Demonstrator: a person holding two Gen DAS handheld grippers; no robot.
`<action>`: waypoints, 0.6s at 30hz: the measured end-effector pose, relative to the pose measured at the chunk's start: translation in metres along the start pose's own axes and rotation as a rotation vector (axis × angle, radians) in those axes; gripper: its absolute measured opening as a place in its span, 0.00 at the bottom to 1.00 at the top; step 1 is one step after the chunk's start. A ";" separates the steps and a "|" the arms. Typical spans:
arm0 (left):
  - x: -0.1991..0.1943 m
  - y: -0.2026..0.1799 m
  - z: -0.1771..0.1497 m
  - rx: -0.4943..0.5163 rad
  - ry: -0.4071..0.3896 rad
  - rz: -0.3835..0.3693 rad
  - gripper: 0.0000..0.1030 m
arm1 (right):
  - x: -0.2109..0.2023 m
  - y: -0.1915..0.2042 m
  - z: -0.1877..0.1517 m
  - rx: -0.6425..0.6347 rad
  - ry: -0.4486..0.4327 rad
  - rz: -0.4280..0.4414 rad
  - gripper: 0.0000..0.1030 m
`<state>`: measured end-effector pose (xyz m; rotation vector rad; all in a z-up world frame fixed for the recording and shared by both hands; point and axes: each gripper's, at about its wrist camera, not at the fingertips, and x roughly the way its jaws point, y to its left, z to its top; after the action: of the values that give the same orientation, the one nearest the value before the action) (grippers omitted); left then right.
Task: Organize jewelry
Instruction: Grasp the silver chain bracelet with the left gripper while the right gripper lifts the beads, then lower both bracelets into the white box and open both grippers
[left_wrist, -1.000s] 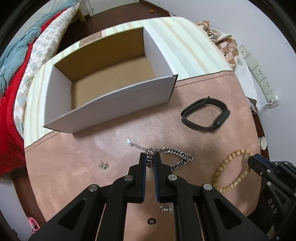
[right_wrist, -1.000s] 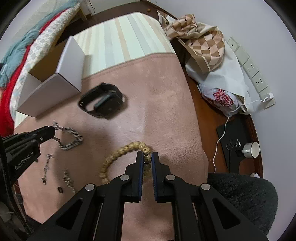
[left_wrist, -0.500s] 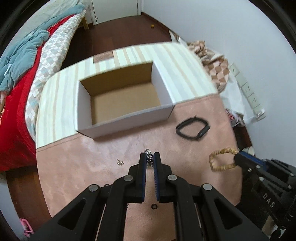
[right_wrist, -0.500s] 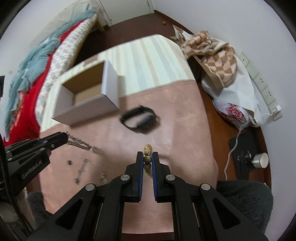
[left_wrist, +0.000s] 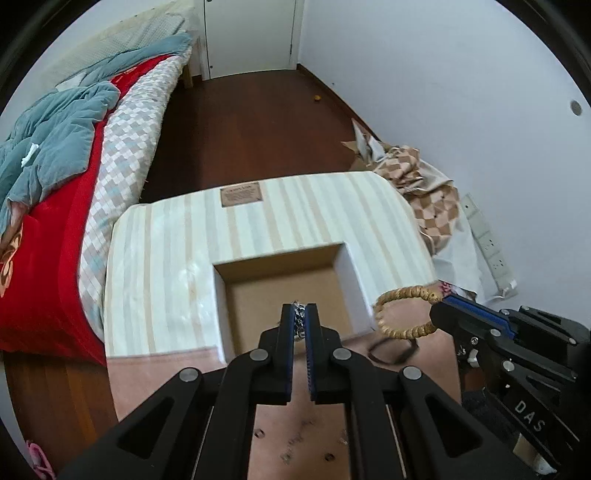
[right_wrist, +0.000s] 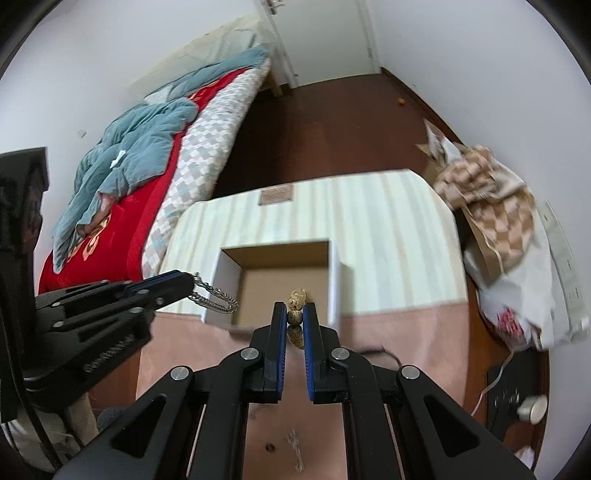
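In the left wrist view, we see our left gripper (left_wrist: 300, 309) clamped on a silver chain bracelet (left_wrist: 298, 318), whose bright metal links peek out between the blue-lined black fingers. It hangs over the open cardboard box (left_wrist: 286, 291), a white-walled rectangle with a plain brown inside that sits on the striped cloth at the far end of the table (left_wrist: 155, 373), where the pink, suede-like cover stops. To the right, our right gripper (left_wrist: 439, 303) pinches a loop of round tan wooden beads (left_wrist: 400, 314) just beside the box's right wall. Under that loop a black band (left_wrist: 391, 352) lies blurred on the pink cover, and small metal pieces (left_wrist: 295, 448) are scattered near the table's near edge.

In the right wrist view, the right gripper (right_wrist: 295, 308) is closed tight on speckled beads (right_wrist: 295, 314), stacked between its blue pads, in front of the box (right_wrist: 284, 280). At the left, the left gripper (right_wrist: 192, 282) holds the chain (right_wrist: 216, 297), which droops in a curb-link loop over the box's near left corner. One thin metal piece (right_wrist: 295, 448) lies on the pink cover below.
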<state>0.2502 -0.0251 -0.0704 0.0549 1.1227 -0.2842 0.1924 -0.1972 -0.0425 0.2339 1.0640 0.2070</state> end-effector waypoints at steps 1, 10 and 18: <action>0.004 0.005 0.004 -0.007 0.005 0.000 0.00 | 0.006 0.004 0.006 -0.009 0.003 0.001 0.08; 0.049 0.041 0.035 -0.053 0.059 0.001 0.01 | 0.090 0.013 0.044 -0.055 0.099 0.009 0.08; 0.068 0.051 0.025 -0.085 0.074 0.146 0.07 | 0.139 0.001 0.042 -0.087 0.212 -0.065 0.41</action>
<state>0.3127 0.0061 -0.1252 0.0725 1.1967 -0.1043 0.2952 -0.1612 -0.1390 0.1001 1.2675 0.2222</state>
